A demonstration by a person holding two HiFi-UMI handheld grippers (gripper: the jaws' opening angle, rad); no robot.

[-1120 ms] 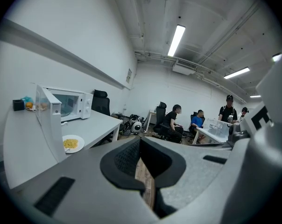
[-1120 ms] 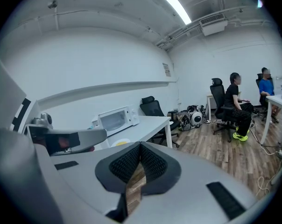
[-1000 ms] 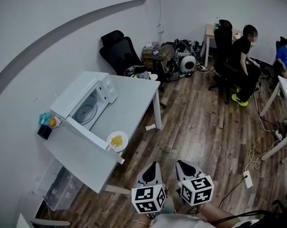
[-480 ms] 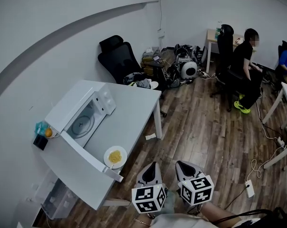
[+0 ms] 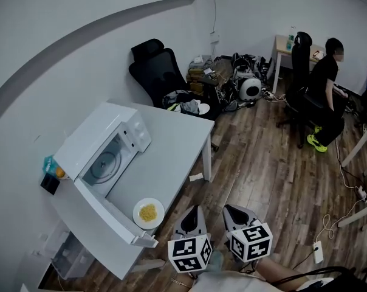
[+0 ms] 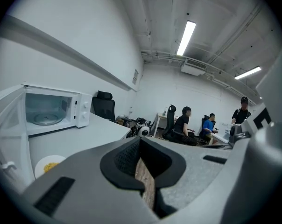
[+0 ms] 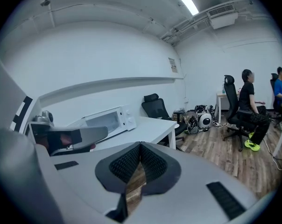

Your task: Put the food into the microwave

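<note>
A white microwave [image 5: 101,140] stands on the white table [image 5: 177,135] with its door [image 5: 104,208] swung open and a glass turntable inside. A white plate of yellow food [image 5: 148,213] lies on the table near the door's free end. In the left gripper view the microwave [image 6: 52,110] and the plate of food [image 6: 46,166] sit at the left. My left gripper [image 5: 196,211] and right gripper [image 5: 231,209] hover side by side over the floor, short of the table. Both are shut and empty. The microwave [image 7: 108,120] also shows in the right gripper view.
Behind the table stand a black office chair [image 5: 159,72] and a heap of bags and gear [image 5: 232,84]. A person [image 5: 326,81] sits at a far desk. A clear plastic bin [image 5: 68,257] is under the table. A power strip [image 5: 318,252] lies on the wooden floor.
The table, microwave and plate have come nearer and lower in the head view as I move towards them. Both grippers stay shut and keep their places at the bottom of the view.
</note>
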